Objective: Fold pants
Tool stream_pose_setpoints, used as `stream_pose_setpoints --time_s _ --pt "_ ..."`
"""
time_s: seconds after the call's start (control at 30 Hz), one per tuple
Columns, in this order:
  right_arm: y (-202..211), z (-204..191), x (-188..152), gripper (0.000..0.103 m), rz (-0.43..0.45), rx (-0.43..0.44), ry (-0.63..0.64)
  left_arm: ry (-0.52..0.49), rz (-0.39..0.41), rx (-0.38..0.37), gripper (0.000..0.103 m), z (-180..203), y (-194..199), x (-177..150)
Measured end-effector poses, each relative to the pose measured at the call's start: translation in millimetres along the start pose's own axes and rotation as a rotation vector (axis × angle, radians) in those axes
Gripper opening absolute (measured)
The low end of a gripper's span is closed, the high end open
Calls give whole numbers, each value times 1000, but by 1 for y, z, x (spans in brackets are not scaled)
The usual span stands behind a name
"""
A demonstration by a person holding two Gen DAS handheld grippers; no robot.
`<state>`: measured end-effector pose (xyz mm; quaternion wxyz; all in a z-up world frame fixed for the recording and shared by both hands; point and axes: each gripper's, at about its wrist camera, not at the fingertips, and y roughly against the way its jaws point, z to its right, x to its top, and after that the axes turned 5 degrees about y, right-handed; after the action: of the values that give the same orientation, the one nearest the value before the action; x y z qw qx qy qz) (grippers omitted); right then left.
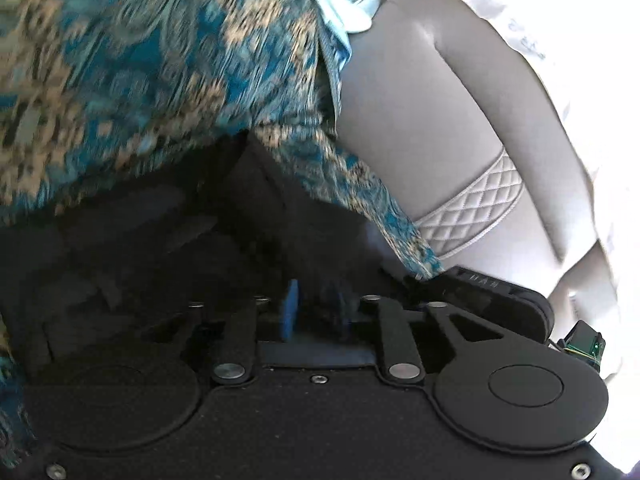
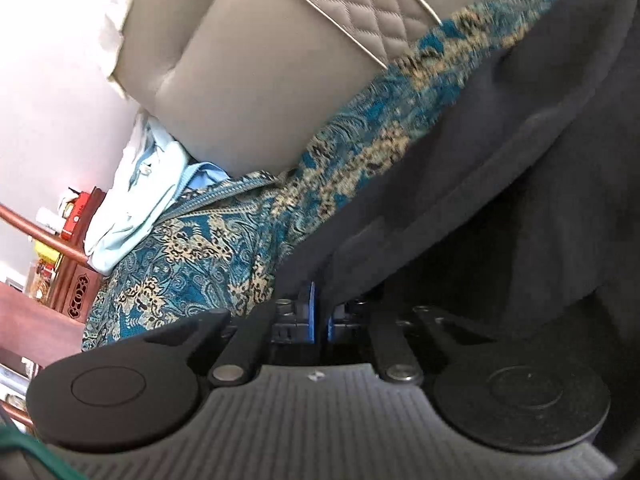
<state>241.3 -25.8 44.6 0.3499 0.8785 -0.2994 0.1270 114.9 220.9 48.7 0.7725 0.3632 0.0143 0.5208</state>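
We're barely into it: the dark pants (image 2: 500, 168) sprawl unfolded over the patterned cover (image 2: 192, 264) at lower right, right gripper (image 2: 320, 312) clenched on their edge, left gripper (image 1: 316, 300) loosened, holding nothing clearly.
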Motion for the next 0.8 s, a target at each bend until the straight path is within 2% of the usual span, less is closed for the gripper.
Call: stream_pose_setpoints --time_s 0.03,0.07,0.1,0.17,0.33,0.43,0.53,0.6,0.63,0.67,0.73,0.8 --pt "4 -4 0 11 13 4 17 21 -23 -23 38 -5 -1 0" --pt "9 -7 2 11 24 7 32 39 -38 -46 44 -8 -1 0" --pt "11 -12 3 11 36 8 51 51 -53 -69 46 -10 -2 0" --pt "18 -20 5 11 55 6 92 55 -71 -99 57 -10 -4 0" --pt "26 -32 2 11 62 -8 163 69 -47 -115 72 -6 -15 9" --pt "33 -33 -3 11 77 -15 182 155 -56 -75 72 -10 -28 23" --pt "41 -35 -6 11 91 -16 193 253 -83 -63 72 -17 -39 30" --pt "45 -36 -8 11 97 -18 200 273 -83 -54 71 -16 -41 27" --pt "47 -37 -9 11 101 -20 204 264 -72 -45 66 -15 -41 26" --pt "49 -37 -10 11 103 -23 208 244 -57 -29 53 -12 -40 24" --pt "52 -37 -13 12 106 -31 216 190 -26 6 38 -7 -39 22" --pt "53 -33 -17 12 96 -35 213 168 3 15 28 -4 -37 20"
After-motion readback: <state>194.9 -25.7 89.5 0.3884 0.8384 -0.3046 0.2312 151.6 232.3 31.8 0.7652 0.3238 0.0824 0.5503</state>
